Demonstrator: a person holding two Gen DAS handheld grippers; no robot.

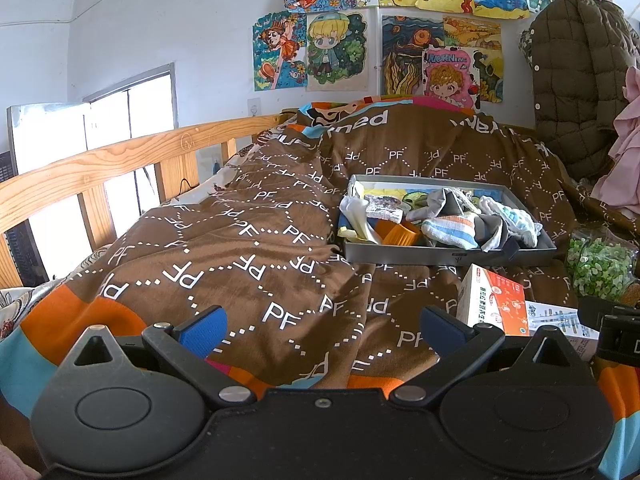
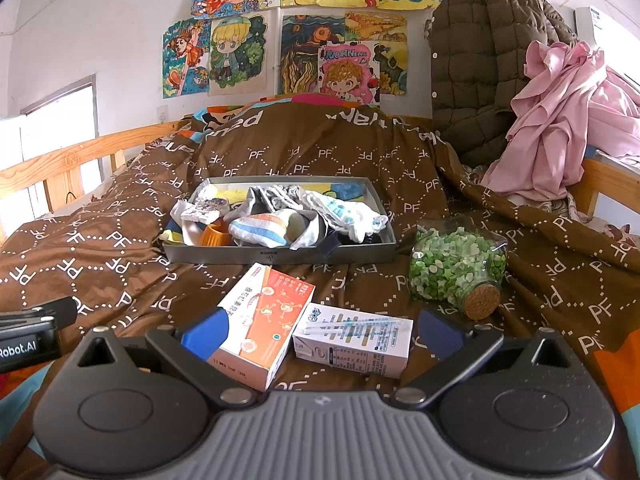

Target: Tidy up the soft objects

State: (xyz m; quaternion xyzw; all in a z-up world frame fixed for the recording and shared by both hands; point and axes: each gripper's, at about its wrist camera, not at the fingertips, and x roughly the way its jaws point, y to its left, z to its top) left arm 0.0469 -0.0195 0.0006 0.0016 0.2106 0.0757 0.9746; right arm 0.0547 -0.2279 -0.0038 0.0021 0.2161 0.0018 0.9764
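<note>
We see a brown blanket (image 2: 120, 236) printed with "PF" covering the bed, with a wooden rail (image 1: 100, 164) along its left side. At the right lean a quilted coat (image 2: 480, 72) and a pink cloth (image 2: 560, 120). On the blanket sits a grey tray (image 2: 280, 257), heaped with the soft things: a striped sock (image 2: 260, 226), white cloths (image 2: 344, 210) and an orange cup (image 2: 216, 236). Just right of the tray lies a corked jar (image 2: 456, 268) of green bits. Nearer us lie an orange box (image 2: 264, 312) and a white carton (image 2: 352, 338), touching. Our left gripper (image 1: 324, 328) is spread wide over bare blanket, holding nothing. Our right gripper (image 2: 320, 330) is also wide open, its fingers flanking the box and carton, gripping neither.
</note>
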